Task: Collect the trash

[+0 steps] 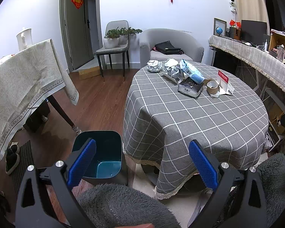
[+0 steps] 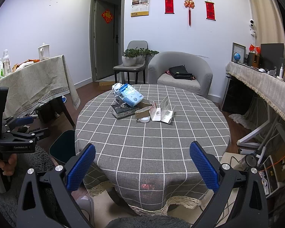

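I hold both tools back from the table [image 2: 152,152], level with its near edge, and nothing is picked up yet. My left gripper [image 1: 141,163] is spread wide with nothing between its blue pads [image 1: 81,163], and my right gripper [image 2: 142,165] is likewise spread and empty.

All the trash sits in a cluster toward the far edge of the table. From the left view I count two foil balls [image 1: 154,66] at the far left of the cluster, a blue-white wrapper [image 1: 191,71] leaning over a dark packet [image 1: 190,88], a tape roll [image 1: 212,87] just right of the packet, and a folded card [image 1: 224,83] by the right side of the cluster. The right view shows the same pile, with the card standing open beside the roll.

The bin [image 1: 104,152] stands on the floor just off the table's near left edge, below my left tool. What I can see of its inside looks bare: only a pale blue bottom, no trash showing.

So I judge the job as barely begun, if at all. Every piece on the table is left to grab and drop in the bin. The pile is well apart from both tools, so I must reach across most of the cloth. The foil balls and roll should pinch easily; the flat card and limp wrapper may slip.
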A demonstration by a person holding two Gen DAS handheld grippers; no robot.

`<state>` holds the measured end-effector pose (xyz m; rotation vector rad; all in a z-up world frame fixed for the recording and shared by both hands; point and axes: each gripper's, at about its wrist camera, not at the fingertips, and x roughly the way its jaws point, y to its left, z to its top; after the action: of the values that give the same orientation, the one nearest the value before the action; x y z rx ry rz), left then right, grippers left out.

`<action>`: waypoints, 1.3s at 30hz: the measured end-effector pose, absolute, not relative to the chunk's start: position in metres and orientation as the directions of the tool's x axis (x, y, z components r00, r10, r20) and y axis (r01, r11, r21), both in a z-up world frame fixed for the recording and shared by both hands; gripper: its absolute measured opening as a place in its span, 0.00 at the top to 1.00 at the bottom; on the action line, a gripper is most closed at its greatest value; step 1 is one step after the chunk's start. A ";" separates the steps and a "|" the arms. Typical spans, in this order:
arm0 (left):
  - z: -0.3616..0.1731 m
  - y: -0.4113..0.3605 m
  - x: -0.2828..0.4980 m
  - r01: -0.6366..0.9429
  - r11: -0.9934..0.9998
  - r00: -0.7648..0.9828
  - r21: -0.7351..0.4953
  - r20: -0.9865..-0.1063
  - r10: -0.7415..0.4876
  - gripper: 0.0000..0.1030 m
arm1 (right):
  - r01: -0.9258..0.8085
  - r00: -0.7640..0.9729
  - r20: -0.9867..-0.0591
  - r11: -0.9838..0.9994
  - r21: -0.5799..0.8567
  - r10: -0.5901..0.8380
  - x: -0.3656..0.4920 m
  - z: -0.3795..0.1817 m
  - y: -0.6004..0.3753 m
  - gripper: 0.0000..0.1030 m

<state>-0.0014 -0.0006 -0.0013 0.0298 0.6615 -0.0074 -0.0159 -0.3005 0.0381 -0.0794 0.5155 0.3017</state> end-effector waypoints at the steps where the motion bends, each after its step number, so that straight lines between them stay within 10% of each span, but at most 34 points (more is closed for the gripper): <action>1: -0.001 -0.001 -0.001 0.017 1.000 0.789 0.025 -0.614 0.002 0.03 | -0.304 0.827 -0.497 0.953 0.000 0.264 -0.016 0.038 -0.300 0.03; 39: 0.040 -0.016 -0.005 0.142 0.989 0.839 0.032 -0.534 -0.104 0.03 | -0.273 0.835 -0.479 0.960 0.067 0.271 -0.013 0.054 -0.307 0.03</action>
<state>-0.0045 -0.0164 0.0399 0.0711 0.5606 -0.1303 -0.0132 -0.3071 0.0541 -0.0041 0.5071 0.2883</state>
